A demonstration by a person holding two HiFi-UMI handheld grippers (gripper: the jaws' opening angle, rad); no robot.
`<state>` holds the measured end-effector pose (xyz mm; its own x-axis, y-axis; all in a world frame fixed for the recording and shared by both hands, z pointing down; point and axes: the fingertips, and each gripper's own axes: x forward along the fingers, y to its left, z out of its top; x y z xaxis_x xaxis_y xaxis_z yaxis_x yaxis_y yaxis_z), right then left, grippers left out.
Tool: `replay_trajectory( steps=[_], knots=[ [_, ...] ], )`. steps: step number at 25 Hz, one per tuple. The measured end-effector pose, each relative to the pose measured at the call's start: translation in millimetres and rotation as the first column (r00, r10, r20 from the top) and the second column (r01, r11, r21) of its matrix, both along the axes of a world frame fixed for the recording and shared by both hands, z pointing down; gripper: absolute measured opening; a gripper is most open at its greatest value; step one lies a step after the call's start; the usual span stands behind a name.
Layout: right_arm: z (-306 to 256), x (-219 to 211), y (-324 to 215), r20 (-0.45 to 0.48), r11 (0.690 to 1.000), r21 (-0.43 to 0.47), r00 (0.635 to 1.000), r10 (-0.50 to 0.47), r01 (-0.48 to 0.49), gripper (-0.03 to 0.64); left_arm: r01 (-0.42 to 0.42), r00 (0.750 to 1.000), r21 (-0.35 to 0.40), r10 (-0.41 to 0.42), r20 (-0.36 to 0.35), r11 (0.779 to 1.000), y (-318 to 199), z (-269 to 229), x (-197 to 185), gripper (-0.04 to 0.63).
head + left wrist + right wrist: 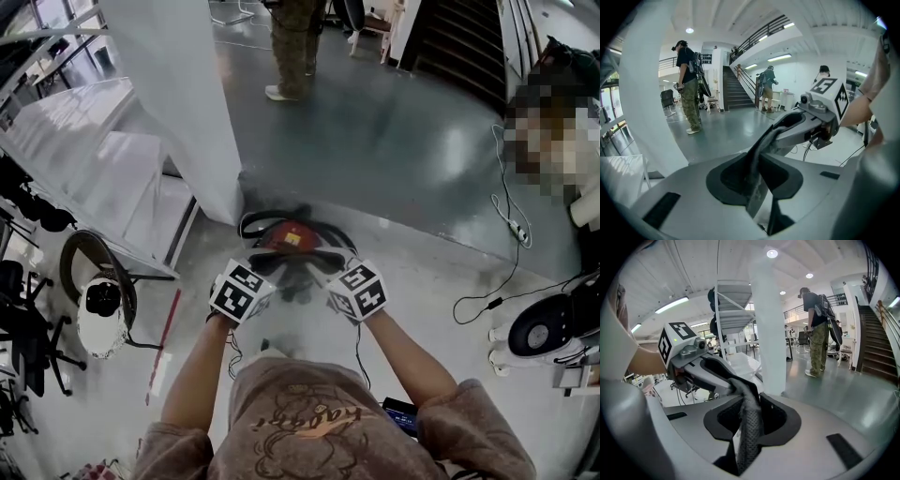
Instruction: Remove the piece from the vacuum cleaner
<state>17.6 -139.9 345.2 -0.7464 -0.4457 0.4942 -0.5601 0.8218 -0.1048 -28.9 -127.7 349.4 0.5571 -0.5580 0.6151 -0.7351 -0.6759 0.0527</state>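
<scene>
1. Left gripper [261,275] and right gripper [330,277] fingers pinch narrow on dark grey mesh strip [750,420], above red-black round vacuum cleaner [286,236] on floor.
2. Risk: uneven pull makes the strip slip or tear.

Your vac cleaner [286,236] sits on the floor [403,150] at the far side, just beside the base of the white pillar [178,103]. It's a low, round body w/ a red top, a small yellow patch and a black rim. The piece [749,427] is a dark grey strip, limp like fabric, mesh-textured at one end. It hangs just near of the vac, stretched between left gripper [264,274] and right gripper [328,274], w/ one end pinched in each. Can't tell if it touches the vac.
</scene>
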Motion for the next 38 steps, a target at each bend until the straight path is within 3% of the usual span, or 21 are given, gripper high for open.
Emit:
replay_trajectory(
  steps=[8,14,22,30,38],
  knots=[
    [-21,-3,8,-0.008,1.0,0.027,1.0,-0.008,0.009,0.077,0.027,0.999,0.007,-0.027,-0.04,1.0,9,-20,-2,0.08],
    [-38,0,41,-0.005,0.999,0.046,1.0,-0.015,0.015,0.078,-0.01,0.997,0.001,0.01,-0.081,1.0,42,-34,1,0.078],
    [-35,0,50,0.08,0.997,0.032,0.995,0.064,-0.066,0.081,-0.004,0.986,0.013,0.006,-0.164,1.0,52,-33,-1,0.078],
    [-22,10,42,0.122,0.993,0.023,0.986,0.116,-0.12,0.083,-0.069,0.984,0.034,0.074,-0.164,0.997,40,-20,7,0.078],
    [-19,2,35,0.114,0.991,0.03,0.986,0.123,-0.127,0.083,-0.053,0.98,0.029,0.058,-0.193,0.998,35,-17,-1,0.078]
  ],
)
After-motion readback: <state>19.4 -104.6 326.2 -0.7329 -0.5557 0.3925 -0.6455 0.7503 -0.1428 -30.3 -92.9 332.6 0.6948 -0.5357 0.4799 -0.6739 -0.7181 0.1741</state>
